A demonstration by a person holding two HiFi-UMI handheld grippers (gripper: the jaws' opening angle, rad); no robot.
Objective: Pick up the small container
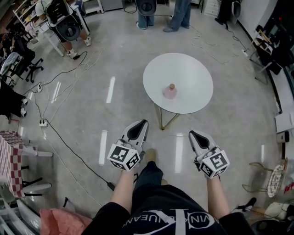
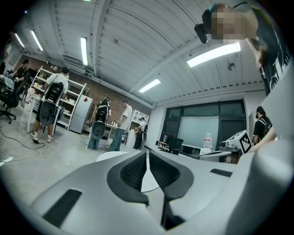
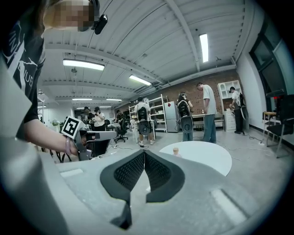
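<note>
The small container, pale pink with a tan round lid, stands upright near the middle of a round white table. Both grippers hang over the floor on the near side of the table, well short of it. My left gripper is shut with nothing in it. My right gripper is shut and empty too. In the right gripper view, the container shows small on the table, just beyond the closed gripper. In the left gripper view, only a sliver of the table shows behind the gripper.
Cables trail across the grey floor at the left. A checkered-cloth table stands at the left edge, and a wire stool at the right. People stand beyond the table; another is at the far left.
</note>
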